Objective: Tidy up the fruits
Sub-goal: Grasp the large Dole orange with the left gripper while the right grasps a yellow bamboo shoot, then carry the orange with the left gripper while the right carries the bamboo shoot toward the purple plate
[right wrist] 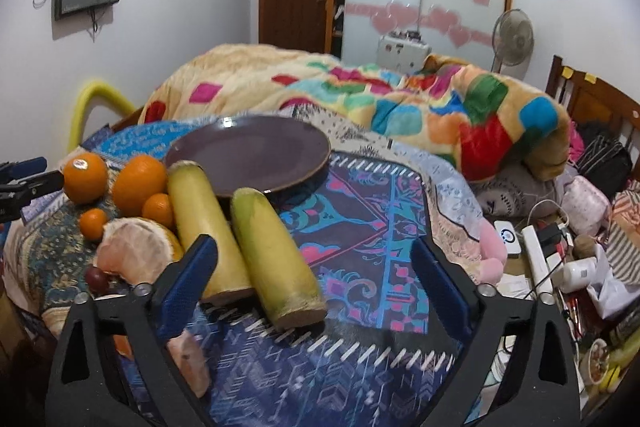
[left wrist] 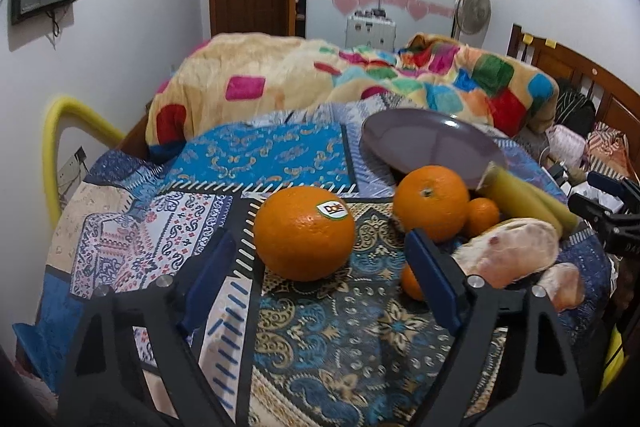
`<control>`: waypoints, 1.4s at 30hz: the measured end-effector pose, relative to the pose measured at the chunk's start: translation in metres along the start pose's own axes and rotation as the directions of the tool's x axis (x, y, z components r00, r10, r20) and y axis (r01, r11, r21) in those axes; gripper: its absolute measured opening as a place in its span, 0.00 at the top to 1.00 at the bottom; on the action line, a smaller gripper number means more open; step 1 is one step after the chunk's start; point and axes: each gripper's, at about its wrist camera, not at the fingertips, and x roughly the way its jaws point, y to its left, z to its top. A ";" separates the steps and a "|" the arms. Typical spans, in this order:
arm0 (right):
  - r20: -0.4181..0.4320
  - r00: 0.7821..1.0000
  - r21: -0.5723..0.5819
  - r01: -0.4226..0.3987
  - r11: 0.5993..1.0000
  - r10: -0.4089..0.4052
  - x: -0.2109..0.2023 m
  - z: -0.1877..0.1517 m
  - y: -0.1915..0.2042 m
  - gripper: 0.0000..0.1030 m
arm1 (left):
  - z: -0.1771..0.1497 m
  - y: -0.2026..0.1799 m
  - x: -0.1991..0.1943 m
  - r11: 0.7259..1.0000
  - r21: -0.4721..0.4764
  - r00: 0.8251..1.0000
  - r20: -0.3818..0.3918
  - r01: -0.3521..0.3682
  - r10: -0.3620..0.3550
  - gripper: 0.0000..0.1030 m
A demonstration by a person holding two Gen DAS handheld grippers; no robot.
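In the left wrist view a large orange with a sticker (left wrist: pixel 304 233) sits on the patterned cloth between the fingers of my left gripper (left wrist: pixel 320 243), which is open and clear of it on both sides. Right of it lie a second orange (left wrist: pixel 432 201), two small mandarins (left wrist: pixel 484 215), peeled pomelo pieces (left wrist: pixel 508 251) and a purple plate (left wrist: pixel 428 147). In the right wrist view my right gripper (right wrist: pixel 312 251) is open around the near end of one yellow-green cut stalk (right wrist: pixel 276 255). A second stalk (right wrist: pixel 208 227) lies by its left finger. The plate (right wrist: pixel 252 151) lies behind them.
A colourful blanket (right wrist: pixel 400 99) is heaped behind the cloth. Clutter with a power strip (right wrist: pixel 536 259), cables and a bottle crowds the right side. A dark grape (right wrist: pixel 96 277) and a loose pomelo segment (right wrist: pixel 188 359) lie near the right gripper's left finger.
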 end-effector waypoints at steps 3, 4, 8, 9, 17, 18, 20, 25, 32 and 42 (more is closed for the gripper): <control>-0.043 0.998 0.000 -0.044 0.999 0.044 0.009 0.003 -0.002 0.18 | 0.005 0.002 0.011 1.000 0.018 1.000 -0.028 -0.001 0.002 0.18; -0.059 0.996 -0.001 -0.062 0.998 0.062 0.013 0.004 -0.003 0.20 | 0.006 0.002 0.013 1.000 0.027 0.999 -0.032 -0.004 0.005 0.18; -0.112 0.987 -0.022 -0.117 0.993 0.114 0.021 0.006 -0.001 0.31 | 0.011 0.003 0.022 0.999 0.048 0.998 -0.055 -0.016 0.019 0.18; -0.126 0.984 -0.025 -0.131 0.991 0.127 0.023 0.007 0.000 0.33 | 0.012 0.003 0.025 0.998 0.059 0.998 -0.059 -0.027 0.031 0.18; -0.208 0.959 -0.042 -0.207 0.977 0.194 0.039 0.017 -0.005 0.44 | 0.014 0.003 0.043 0.997 0.075 0.993 -0.121 -0.010 0.019 0.21; -0.215 0.956 -0.046 -0.214 0.976 0.200 0.040 0.018 -0.006 0.44 | 0.015 0.003 0.046 0.997 0.073 0.991 -0.130 -0.007 0.016 0.23; -0.234 0.949 -0.055 -0.230 0.972 0.211 0.041 0.020 -0.006 0.44 | 0.016 0.003 0.049 0.997 0.073 0.990 -0.138 -0.011 0.022 0.25; -0.278 0.933 -0.098 -0.263 0.960 0.227 0.042 0.020 -0.005 0.57 | 0.015 0.004 0.053 0.996 0.084 0.988 -0.153 -0.017 0.030 0.31; -0.296 0.936 -0.152 -0.246 0.957 0.193 0.039 0.011 0.005 0.64 | 0.008 -0.006 0.046 0.984 0.175 0.989 -0.142 -0.026 0.051 0.33; -0.347 0.922 -0.086 -0.211 0.974 0.170 0.021 -0.003 -0.011 0.65 | -0.006 -0.006 0.021 0.987 0.150 0.981 -0.192 0.053 -0.023 0.33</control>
